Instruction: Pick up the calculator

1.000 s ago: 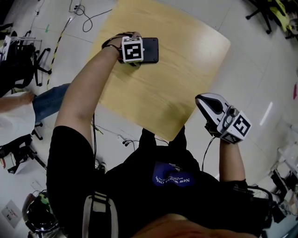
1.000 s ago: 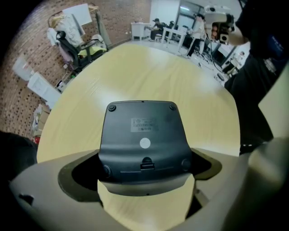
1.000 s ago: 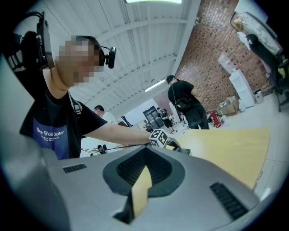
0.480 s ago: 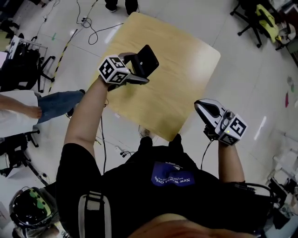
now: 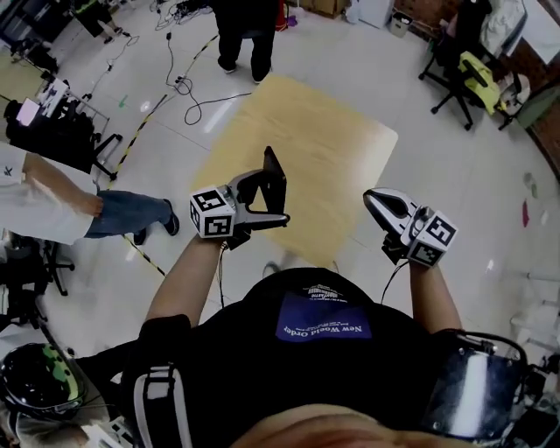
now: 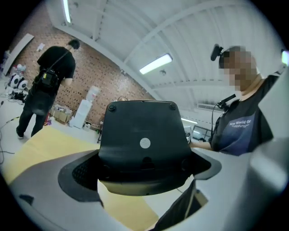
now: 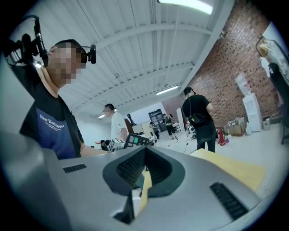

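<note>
– Calculator position, please: where is it sitting?
– It is hanging in the air, clear of the surface. The left gripper is clamping it by its near end, jaws pressing on both sides.
– Which way is it pointing?
– It is standing on edge in the head view, its long axis running out from the gripper toward 12 o'clock. The plain back, with its round sticker, is facing the left gripper's camera; the key side is facing 3 o'clock, toward the right gripper.
– Is that one carrying anything?
– No. Its jaws are resting together with nothing between them, and it is hovering beyond the surface's 4 o'clock edge.
– And the room?
– The pale wooden surface is standing on a glossy light floor. Cables are trailing at 11 o'clock, office chairs are waiting at 2 o'clock, and a person in dark clothes is standing at 12 o'clock.
</note>
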{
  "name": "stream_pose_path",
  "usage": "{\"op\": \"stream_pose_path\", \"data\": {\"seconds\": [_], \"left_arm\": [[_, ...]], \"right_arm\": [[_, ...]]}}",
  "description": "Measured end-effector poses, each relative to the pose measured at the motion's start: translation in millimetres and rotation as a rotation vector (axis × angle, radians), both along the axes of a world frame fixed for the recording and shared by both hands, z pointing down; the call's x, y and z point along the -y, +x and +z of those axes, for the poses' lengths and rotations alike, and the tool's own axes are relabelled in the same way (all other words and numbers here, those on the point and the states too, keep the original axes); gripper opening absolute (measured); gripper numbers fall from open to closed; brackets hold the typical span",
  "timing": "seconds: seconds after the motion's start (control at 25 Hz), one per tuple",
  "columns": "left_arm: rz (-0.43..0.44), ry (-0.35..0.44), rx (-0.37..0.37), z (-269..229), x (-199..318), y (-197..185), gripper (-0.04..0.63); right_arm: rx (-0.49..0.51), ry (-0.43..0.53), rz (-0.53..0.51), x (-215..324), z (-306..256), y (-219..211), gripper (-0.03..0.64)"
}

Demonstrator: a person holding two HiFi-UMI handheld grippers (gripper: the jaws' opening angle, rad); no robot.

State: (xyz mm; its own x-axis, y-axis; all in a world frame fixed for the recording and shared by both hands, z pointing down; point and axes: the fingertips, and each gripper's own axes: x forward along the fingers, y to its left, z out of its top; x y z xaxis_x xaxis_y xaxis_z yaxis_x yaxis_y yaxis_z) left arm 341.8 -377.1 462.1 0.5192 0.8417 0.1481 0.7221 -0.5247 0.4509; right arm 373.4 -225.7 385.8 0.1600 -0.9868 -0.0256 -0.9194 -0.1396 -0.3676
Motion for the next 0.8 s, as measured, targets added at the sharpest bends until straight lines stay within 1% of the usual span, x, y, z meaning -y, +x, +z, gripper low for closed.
{"op": "stream_pose_path", "data": {"seconds": [0.08,0.24,0.32,0.48,0.56,0.68,0.8], "left_arm": [[-0.052,-0.061,-0.029,-18,1,-25,0.589],[-0.155,-0.157,-0.059,-50,12,-73,0.589],[-0.204,-0.203,-0.089,-69,25,-89,0.589],[-0.283,-0.252,-0.154,-95,42,-118,0.589],[-0.304,-0.282,-0.169,-101,41,-127,0.589],[-0.306,-0.317,-0.182,-107,35,-136,0.589],[-0.288,-0.308,-0.192,-110,31,-137,0.589]], "right_arm": [[-0.016,-0.014,0.005,2,-10,-11,-0.017],[-0.088,-0.053,0.006,1,-18,-33,-0.017],[-0.101,-0.048,0.024,6,-29,-39,-0.015],[-0.101,-0.019,0.055,13,-45,-48,-0.017],[-0.103,-0.034,0.064,13,-48,-50,-0.017],[-0.12,-0.058,0.073,16,-49,-52,-0.017],[-0.134,-0.052,0.084,19,-52,-52,-0.017]]}}
